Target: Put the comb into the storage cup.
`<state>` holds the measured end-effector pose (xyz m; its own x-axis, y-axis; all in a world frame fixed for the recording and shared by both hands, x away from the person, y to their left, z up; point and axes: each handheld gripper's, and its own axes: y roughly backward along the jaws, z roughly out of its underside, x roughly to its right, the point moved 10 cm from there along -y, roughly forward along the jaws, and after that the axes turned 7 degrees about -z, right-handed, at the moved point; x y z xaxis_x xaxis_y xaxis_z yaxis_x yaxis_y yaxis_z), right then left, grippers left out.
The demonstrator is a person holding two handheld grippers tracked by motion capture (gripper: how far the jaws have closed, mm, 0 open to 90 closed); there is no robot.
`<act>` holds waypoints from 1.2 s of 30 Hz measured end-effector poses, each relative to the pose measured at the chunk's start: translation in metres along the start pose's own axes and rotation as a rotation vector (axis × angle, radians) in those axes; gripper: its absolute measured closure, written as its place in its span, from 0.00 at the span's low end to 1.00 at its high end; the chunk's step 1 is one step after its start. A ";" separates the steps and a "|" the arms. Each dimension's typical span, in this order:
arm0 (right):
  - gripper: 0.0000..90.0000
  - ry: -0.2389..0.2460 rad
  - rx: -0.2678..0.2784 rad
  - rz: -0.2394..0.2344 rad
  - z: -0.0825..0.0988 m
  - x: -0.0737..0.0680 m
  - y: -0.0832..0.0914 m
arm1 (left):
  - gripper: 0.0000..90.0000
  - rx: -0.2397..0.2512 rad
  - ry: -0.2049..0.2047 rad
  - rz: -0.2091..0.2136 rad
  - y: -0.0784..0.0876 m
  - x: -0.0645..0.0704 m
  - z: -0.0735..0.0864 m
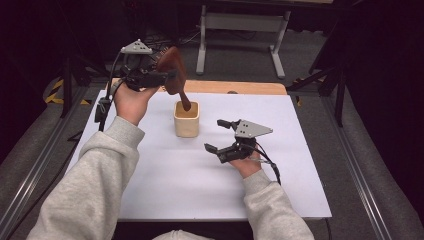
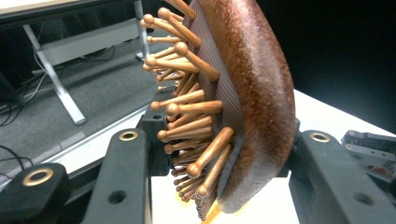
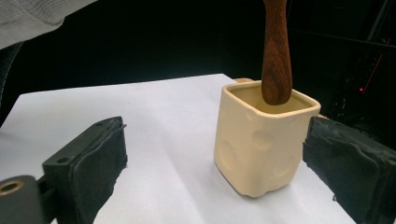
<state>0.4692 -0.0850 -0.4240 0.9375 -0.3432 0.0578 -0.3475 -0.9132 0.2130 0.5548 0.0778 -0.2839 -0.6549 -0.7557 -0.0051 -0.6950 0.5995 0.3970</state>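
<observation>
A: What do your jaws hold, centre of frame?

B: Your left gripper (image 2: 219, 154) is clamped on a wooden hairbrush (image 2: 243, 93), head upright, running from the top edge down to the bottom centre. Its round-tipped wooden bristles (image 2: 187, 107) point toward the left of the frame; the brown back faces right.

A: And behind it?

B: A white table surface (image 2: 322, 116) at right centre, grey floor (image 2: 93, 79) at left, and a pale metal leg (image 2: 56, 79) slanting through the upper left.
</observation>
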 end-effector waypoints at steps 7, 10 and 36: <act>0.07 0.000 0.000 0.000 0.000 0.000 0.000 | 0.62 -0.022 0.013 0.005 -0.008 -0.001 0.007; 0.07 0.001 -0.001 0.002 0.000 0.000 0.000 | 0.62 -0.034 0.025 0.010 -0.012 -0.003 0.010; 0.08 -0.009 -0.006 0.000 0.002 0.001 -0.001 | 0.61 -0.131 0.077 0.064 -0.037 -0.005 0.045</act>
<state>0.4699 -0.0851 -0.4259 0.9374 -0.3449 0.0488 -0.3469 -0.9120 0.2188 0.5707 0.0708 -0.3397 -0.6680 -0.7384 0.0924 -0.6048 0.6111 0.5107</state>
